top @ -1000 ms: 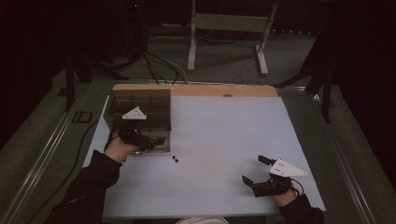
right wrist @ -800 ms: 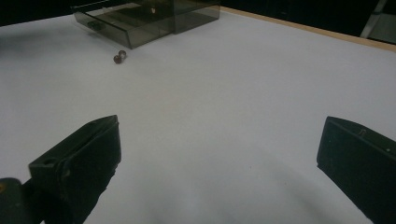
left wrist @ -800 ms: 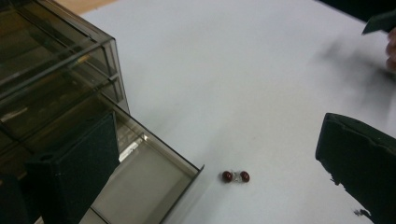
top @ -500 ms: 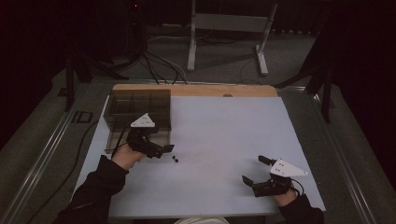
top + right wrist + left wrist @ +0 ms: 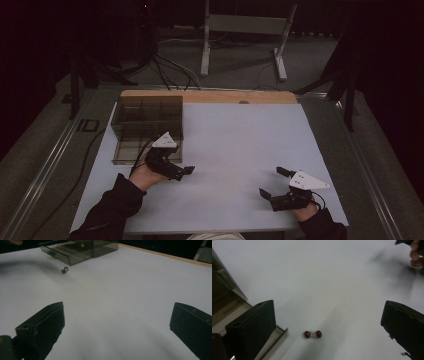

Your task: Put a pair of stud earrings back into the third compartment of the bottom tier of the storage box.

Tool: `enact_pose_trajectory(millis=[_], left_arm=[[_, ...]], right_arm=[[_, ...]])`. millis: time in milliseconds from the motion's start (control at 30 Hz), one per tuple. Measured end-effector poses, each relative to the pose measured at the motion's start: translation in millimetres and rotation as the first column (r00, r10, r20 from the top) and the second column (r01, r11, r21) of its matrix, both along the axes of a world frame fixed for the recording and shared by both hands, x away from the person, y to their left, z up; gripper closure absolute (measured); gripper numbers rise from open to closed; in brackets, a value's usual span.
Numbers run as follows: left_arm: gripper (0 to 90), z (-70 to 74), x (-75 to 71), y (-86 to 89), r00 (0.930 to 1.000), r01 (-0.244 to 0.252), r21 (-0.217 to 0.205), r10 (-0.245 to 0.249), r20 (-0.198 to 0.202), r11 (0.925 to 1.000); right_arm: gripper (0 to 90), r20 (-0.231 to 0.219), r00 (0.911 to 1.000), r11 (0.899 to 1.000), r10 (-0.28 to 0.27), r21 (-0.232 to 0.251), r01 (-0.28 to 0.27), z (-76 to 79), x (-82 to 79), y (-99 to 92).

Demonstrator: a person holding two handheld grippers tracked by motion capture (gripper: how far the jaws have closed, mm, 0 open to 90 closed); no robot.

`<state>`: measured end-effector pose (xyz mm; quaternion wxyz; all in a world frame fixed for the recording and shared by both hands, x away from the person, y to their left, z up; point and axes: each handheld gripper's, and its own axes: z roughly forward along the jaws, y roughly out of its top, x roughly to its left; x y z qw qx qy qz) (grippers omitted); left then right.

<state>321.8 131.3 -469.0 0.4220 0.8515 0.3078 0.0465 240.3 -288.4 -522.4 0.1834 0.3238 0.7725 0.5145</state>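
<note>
Red beads (image 5: 313,334) between open left gripper (image 5: 327,327) jaws

Black tongs (image 5: 182,171), dark sleeves (image 5: 112,207)

On the white worktop (image 5: 235,145), the left gripper (image 5: 186,171) sits just off the near right corner of a smoky transparent compartment box (image 5: 147,122); the box lies up and to the left of it, with its dividers visible. The gripper's jaws point rightward, their gap too small to judge. Well apart to its right, nearer the front edge, the right gripper (image 5: 272,182) rests with jaws spread wide, pointing left.
</note>
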Motion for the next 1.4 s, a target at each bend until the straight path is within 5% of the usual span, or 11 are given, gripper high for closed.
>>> enact_pose_trajectory(millis=[300, 500, 933, 1400], left_arm=[[13.7, -5.3, -7.0, -2.6, 0.9989, 0.029, -0.015, -0.029, 0.036, 0.9995], [17.3, -13.5, -11.4, -6.1, 0.9965, 0.068, 0.025, -0.070, 0.047, 0.9973], [47.9, -35.2, -15.6, -9.1, 0.9905, 0.114, 0.117, -0.122, 0.062, 0.9865], [56.6, -51.0, -10.7, -8.8, 0.9853, 0.139, 0.170, -0.154, 0.075, 0.9756]], right_arm=[[0.1, -0.004, 1.0000, 1.000, 0.000, -0.004, 0.000, -0.5, 0.1, 0.1], [0.1, -0.005, 1.0000, 1.000, 0.000, -0.004, 0.000, -0.6, 0.1, 0.3], [0.1, -0.004, 1.0000, 1.000, -0.003, -0.002, 0.003, -0.6, 0.4, -0.4], [0.1, -0.006, 1.0000, 1.000, -0.002, -0.008, 0.002, -0.8, -0.1, -0.2]])
